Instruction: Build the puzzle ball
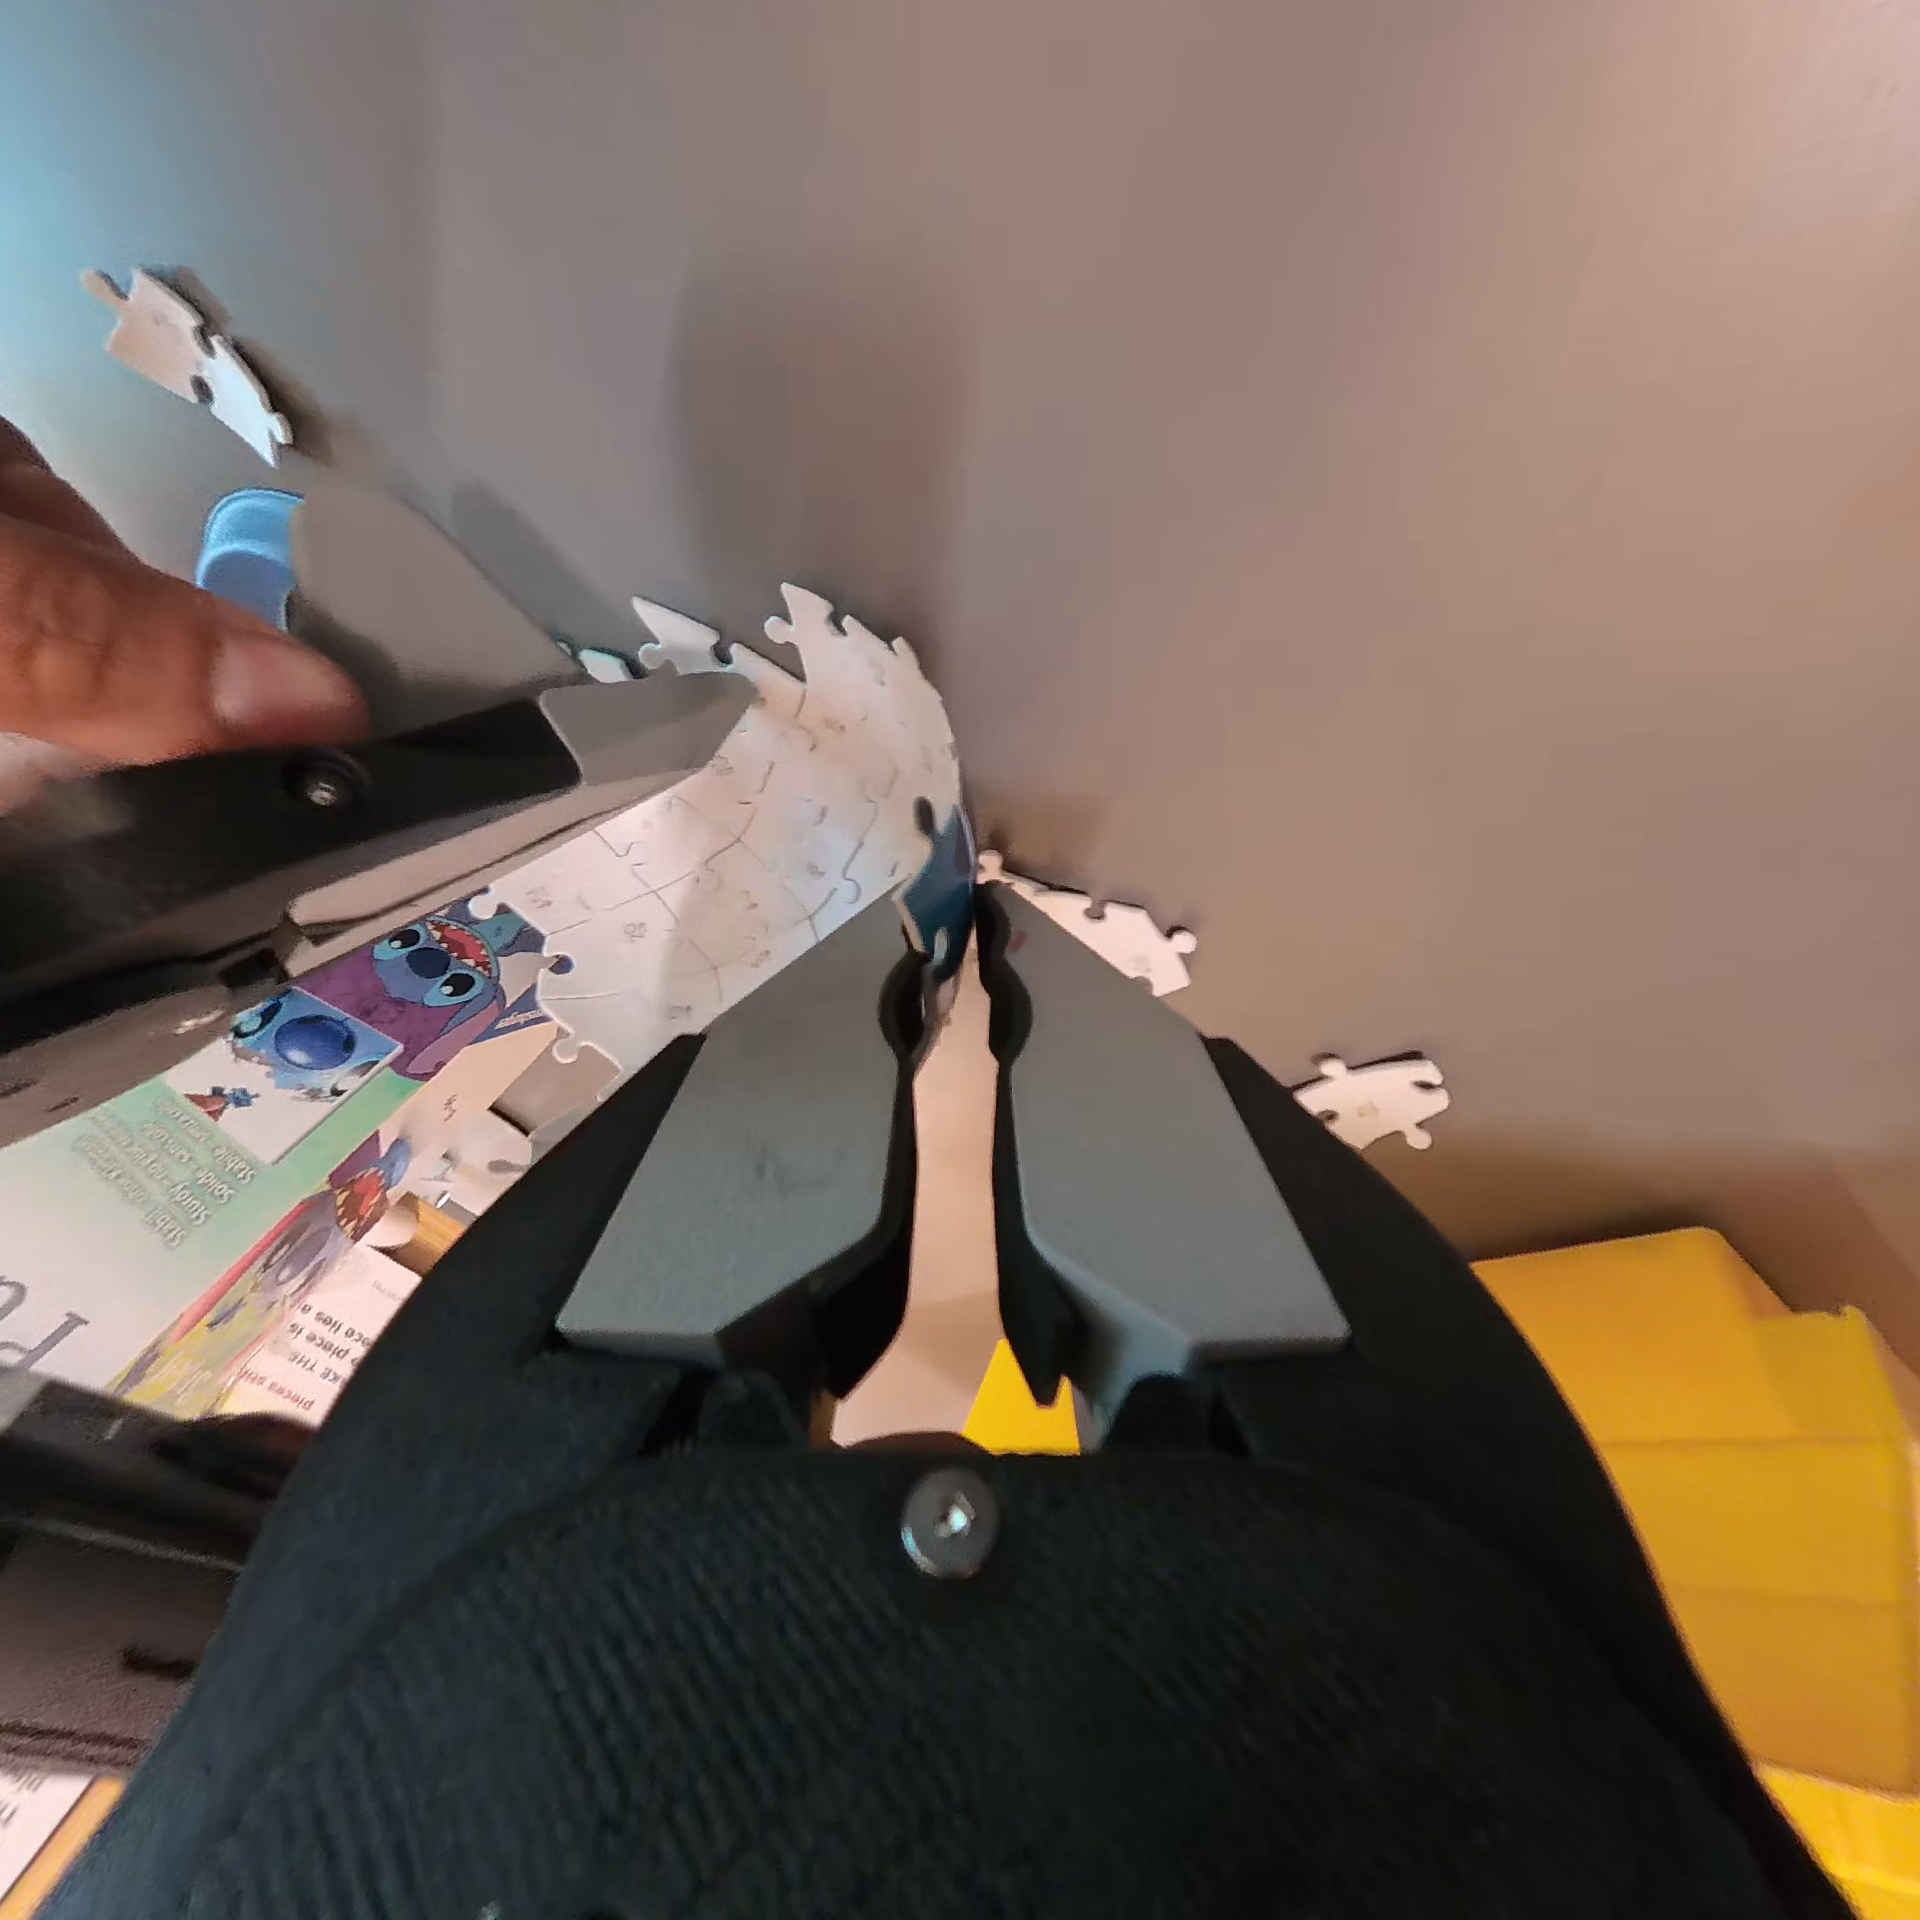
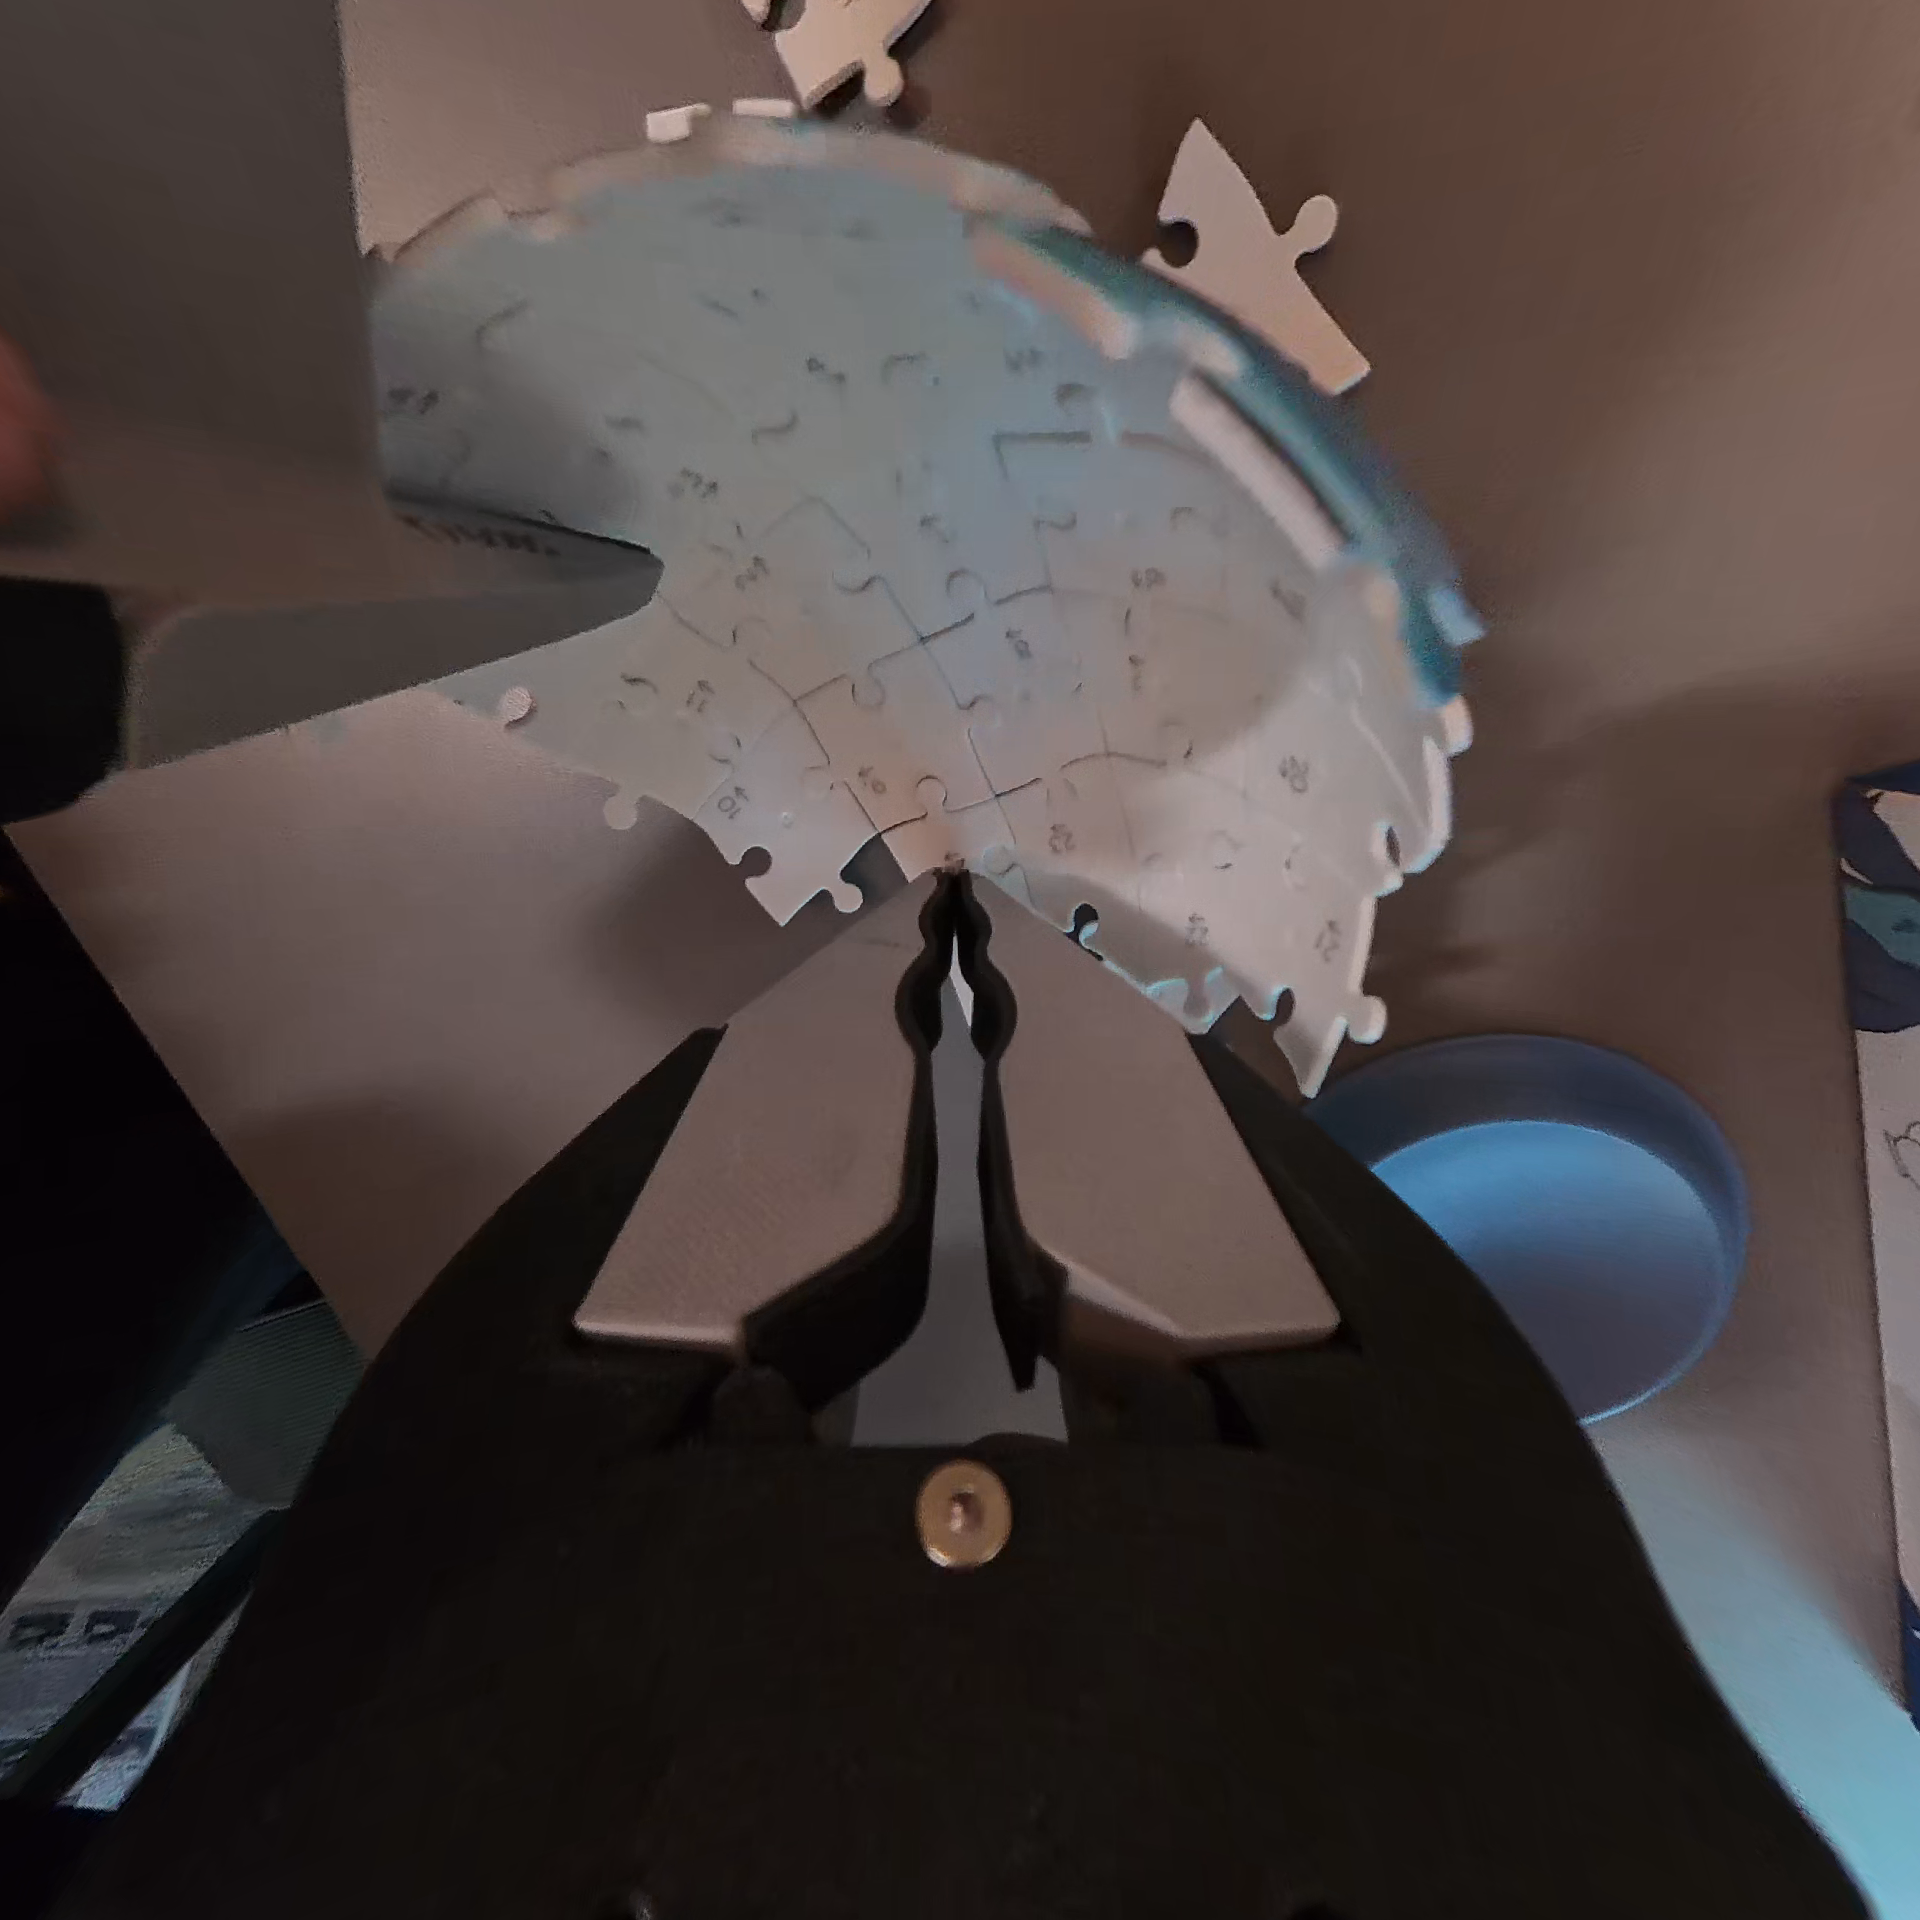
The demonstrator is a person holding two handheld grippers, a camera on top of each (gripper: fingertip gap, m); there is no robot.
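Note:
The partly built puzzle ball (image 2: pixel 935 582) is a curved shell of joined pieces, white and numbered inside, blue outside. It is held above the grey table. My right gripper (image 2: pixel 954 883) is shut on the shell's near edge. My left gripper (image 1: pixel 958 899) is shut on another part of the rim (image 1: pixel 940 883), where the blue outer face shows. The shell's white inside (image 1: pixel 790 831) curves away to the left in the left wrist view. The right gripper (image 1: pixel 665 686) shows there too, held by a hand (image 1: pixel 125 634). A left gripper finger (image 2: pixel 364 665) shows in the right wrist view.
Loose white pieces lie on the grey table (image 1: pixel 197 353), (image 1: pixel 1122 935), (image 1: pixel 1371 1101), (image 2: pixel 1257 260), (image 2: pixel 842 42). A blue ring stand (image 2: pixel 1538 1226) sits under the shell's right side. The printed puzzle box (image 1: pixel 260 1091) is at the left, and a yellow object (image 1: pixel 1714 1455) at the lower right. Left tips to right tips: about 8 cm.

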